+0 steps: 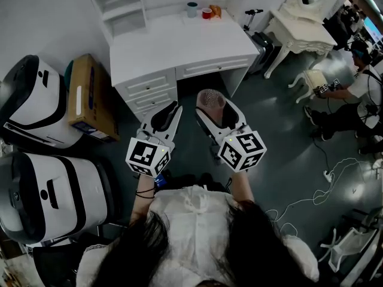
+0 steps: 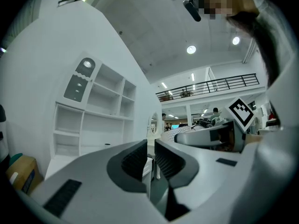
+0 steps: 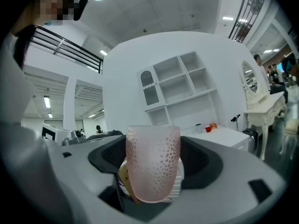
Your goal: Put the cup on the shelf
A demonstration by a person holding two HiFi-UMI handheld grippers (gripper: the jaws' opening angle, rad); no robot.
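Note:
A pink translucent cup (image 3: 153,164) with a dotted texture stands upright between the jaws of my right gripper (image 3: 153,169), which is shut on it. In the head view the cup (image 1: 209,98) shows at the tip of the right gripper (image 1: 213,107), in front of the white desk (image 1: 179,43). The white shelf unit (image 1: 122,5) rises at the desk's back left; it also shows ahead in the right gripper view (image 3: 180,85). My left gripper (image 1: 172,113) is held level beside the right one, its jaws (image 2: 150,161) shut with nothing between them.
At the back of the desk stand a grey-blue cup (image 1: 191,9), a small red cup (image 1: 206,13) and an orange item (image 1: 216,9). White machines (image 1: 33,97) and a cardboard box (image 1: 90,97) are at the left. A white vanity table (image 1: 299,26) and a seated person (image 1: 359,94) are at the right.

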